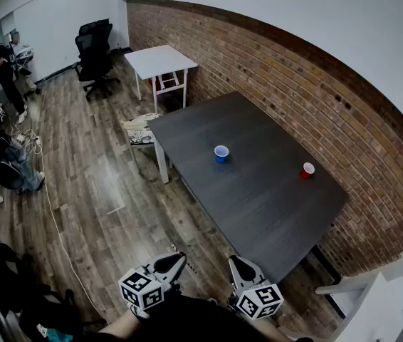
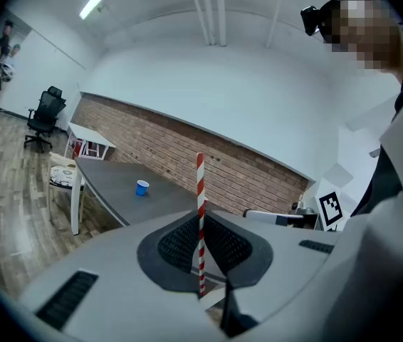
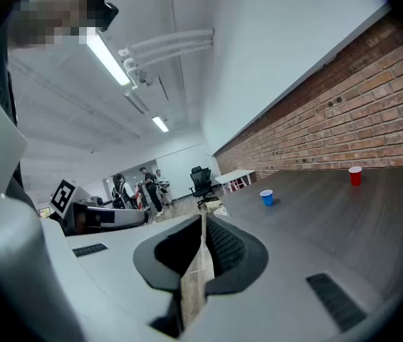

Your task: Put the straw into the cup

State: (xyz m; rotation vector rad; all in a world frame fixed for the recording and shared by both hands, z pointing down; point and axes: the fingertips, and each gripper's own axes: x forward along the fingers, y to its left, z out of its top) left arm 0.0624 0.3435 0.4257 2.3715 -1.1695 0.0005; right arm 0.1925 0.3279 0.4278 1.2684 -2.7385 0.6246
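- Head view: the left gripper (image 1: 171,264) and right gripper (image 1: 240,267) are hovering at the bottom centre of the frame, short of the near end of the dark tabletop (image 1: 258,198). A blue cup (image 1: 221,154) is standing mid-tabletop at frame centre. A red cup (image 1: 307,170) is standing to its right, near the brick wall. Both cups are sitting upright and well apart from the grippers, so in my judgement the approach is not yet under way. Which cup is intended cannot be told.
- Left gripper view: the fingers (image 2: 176,246) are clamping a red-and-white straw (image 2: 201,212) near its lower end, and it is running vertically through frame centre. The long free length is probably being left clear of the grip so it can be lowered into a cup mouth. The blue cup is showing left of centre, far off.
- Right gripper view: the fingers (image 3: 226,248) are resting together with nothing between them. This gripper is likely being kept free to steady a cup. Both cups are showing at the right of the frame.
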